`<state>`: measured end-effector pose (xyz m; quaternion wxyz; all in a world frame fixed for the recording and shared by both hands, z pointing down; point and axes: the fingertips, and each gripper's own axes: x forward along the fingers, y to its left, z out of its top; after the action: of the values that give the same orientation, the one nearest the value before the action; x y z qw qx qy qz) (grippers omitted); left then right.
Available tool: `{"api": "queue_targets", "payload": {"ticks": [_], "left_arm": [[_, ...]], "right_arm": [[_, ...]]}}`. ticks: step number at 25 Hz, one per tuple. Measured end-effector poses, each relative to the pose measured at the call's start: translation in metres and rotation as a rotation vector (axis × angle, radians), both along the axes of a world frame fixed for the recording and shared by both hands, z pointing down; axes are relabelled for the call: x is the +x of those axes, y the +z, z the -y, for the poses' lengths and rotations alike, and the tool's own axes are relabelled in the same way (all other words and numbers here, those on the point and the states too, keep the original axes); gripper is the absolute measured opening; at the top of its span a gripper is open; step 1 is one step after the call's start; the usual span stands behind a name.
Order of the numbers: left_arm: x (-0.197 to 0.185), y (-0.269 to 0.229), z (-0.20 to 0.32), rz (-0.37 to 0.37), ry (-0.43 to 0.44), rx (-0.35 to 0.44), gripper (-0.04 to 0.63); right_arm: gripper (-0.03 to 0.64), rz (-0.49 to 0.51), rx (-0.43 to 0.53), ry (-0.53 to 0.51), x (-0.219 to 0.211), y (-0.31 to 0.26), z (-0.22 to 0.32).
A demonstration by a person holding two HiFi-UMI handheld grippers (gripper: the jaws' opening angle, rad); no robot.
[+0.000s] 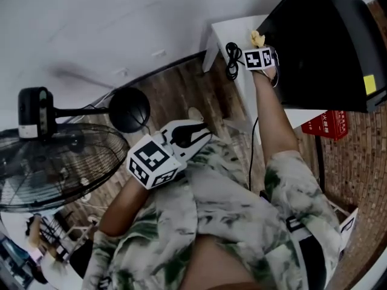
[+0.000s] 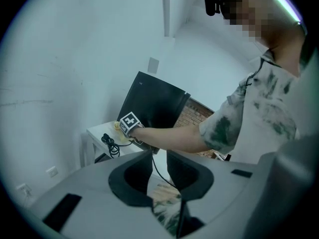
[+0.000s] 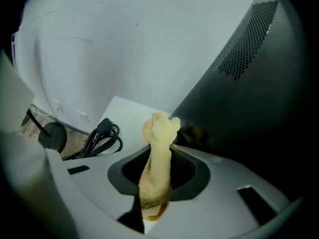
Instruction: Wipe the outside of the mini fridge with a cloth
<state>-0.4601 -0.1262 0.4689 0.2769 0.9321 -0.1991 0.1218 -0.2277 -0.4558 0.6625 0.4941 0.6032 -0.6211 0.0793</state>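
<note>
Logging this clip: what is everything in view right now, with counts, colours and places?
mini fridge: one, black, on the table
table: one, white, against the white wall
cloth: one, yellow, bunched, at the fridge's side
cable: one, black, coiled on the table
fan: one, black, on the wooden floor
box: one, red, beside the table
left gripper: one, white, jaws slightly apart, empty, near the person's torso
right gripper: one, white, shut on the cloth

Staring steeply down from the head, peeking across at the mini fridge from the farther-off left gripper, hugging it close-up from the right gripper, with fridge, white table and coiled cable common to all three.
</note>
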Motion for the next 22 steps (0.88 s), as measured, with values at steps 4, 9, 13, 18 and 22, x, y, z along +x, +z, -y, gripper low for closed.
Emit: {"api": "queue_targets", "payload": {"ticks": [4,9,13,18,22], "left_arm": [[-0.006,0.001,0.000,0.030,-0.008,0.004,0.095],[-0.007,0.002,-0.013,0.046,-0.006,0.021,0.095],[-0.004,-0.001,-0.029,0.040,0.016,0.038,0.095],[0.003,-0.011,-0.053,0.021,0.062,0.083,0.095],[0.011,-0.015,-0.079,0.001,0.098,0.109,0.095]], "right_arm": [[0.100,0.086,-0.017,-0.015,-0.008,0.015,-0.008],[0.100,0.177,0.025,-0.029,-0.012,0.005,-0.036],[0.100,0.234,0.054,-0.036,-0.010,-0.004,-0.072],[0.100,0.318,0.070,-0.054,-0.009,-0.020,-0.137],[0.100,0.406,0.099,-0.093,-0.020,-0.042,-0.199]]}}
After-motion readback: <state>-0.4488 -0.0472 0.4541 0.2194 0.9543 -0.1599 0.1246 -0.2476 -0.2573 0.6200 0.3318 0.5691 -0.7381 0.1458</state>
